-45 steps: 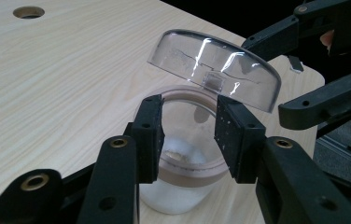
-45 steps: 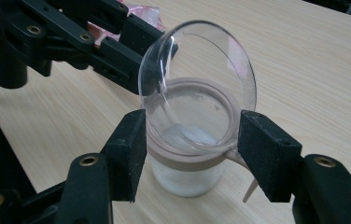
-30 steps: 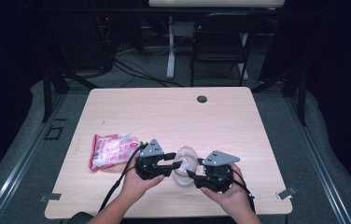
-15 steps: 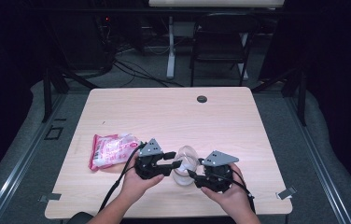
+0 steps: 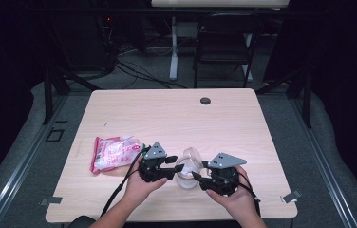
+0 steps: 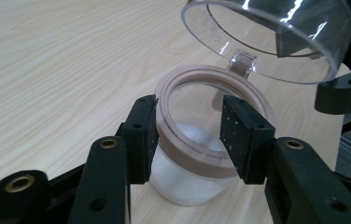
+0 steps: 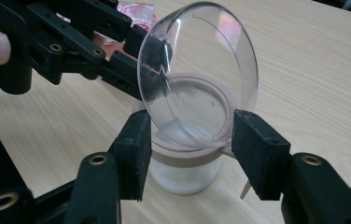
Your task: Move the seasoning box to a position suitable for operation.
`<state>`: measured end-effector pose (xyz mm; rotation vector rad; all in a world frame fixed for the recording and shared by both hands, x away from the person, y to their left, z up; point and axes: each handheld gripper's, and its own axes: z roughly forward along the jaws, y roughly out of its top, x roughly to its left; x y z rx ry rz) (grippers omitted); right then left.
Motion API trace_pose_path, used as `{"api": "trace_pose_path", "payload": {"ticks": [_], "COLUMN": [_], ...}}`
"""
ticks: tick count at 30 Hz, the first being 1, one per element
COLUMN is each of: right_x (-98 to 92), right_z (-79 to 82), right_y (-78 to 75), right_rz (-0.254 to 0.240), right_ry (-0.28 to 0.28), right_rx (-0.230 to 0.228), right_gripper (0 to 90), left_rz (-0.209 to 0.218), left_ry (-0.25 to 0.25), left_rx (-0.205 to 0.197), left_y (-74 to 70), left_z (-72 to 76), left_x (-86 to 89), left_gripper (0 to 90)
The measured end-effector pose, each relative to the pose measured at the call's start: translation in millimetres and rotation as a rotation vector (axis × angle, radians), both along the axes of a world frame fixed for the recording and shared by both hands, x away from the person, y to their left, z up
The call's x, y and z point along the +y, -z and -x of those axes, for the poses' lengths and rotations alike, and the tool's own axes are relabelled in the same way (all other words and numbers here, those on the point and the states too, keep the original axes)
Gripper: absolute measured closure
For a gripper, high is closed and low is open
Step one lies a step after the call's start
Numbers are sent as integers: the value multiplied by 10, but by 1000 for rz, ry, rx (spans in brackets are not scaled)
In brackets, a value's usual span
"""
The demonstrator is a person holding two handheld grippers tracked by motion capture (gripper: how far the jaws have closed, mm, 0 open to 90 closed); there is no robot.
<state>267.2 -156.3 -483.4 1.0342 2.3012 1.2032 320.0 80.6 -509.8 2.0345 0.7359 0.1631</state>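
A small clear jar (image 5: 187,175) with a tan rim ring (image 6: 183,156) stands near the table's front edge, whitish at the bottom. Its hinged clear lid (image 5: 192,156) is swung up and leans toward my right gripper (image 5: 196,175). My left gripper (image 6: 190,135) comes in from the left, open, one pad beside the ring and the other over its near edge. My right gripper (image 7: 191,149) comes from the right. Its jaws have just been closing with the jar (image 7: 183,177) between them, and both pads now meet the ring's sides under the lid (image 7: 197,74).
A pink and white snack bag (image 5: 115,152) lies flat to the left of the left hand. The wooden table (image 5: 167,118) has a round cable hole (image 5: 205,100) near its far edge. A dark chair (image 5: 224,47) and cables stand beyond it.
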Motion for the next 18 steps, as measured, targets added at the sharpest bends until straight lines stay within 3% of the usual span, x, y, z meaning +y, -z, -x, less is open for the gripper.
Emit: {"api": "trace_pose_path", "payload": {"ticks": [6, 18], "right_x": [-16, -181], "right_z": [-3, -43], "right_y": [2, -37], "right_rz": [-10, -73], "right_ry": [-2, 1], "right_rx": [0, 39], "right_gripper": [486, 537], "left_rz": [-19, -11], "left_ry": [1, 0], "left_rx": [16, 9], "left_y": [50, 64], "left_z": [-15, -10], "left_x": [-10, -8], "left_gripper": [578, 597]}}
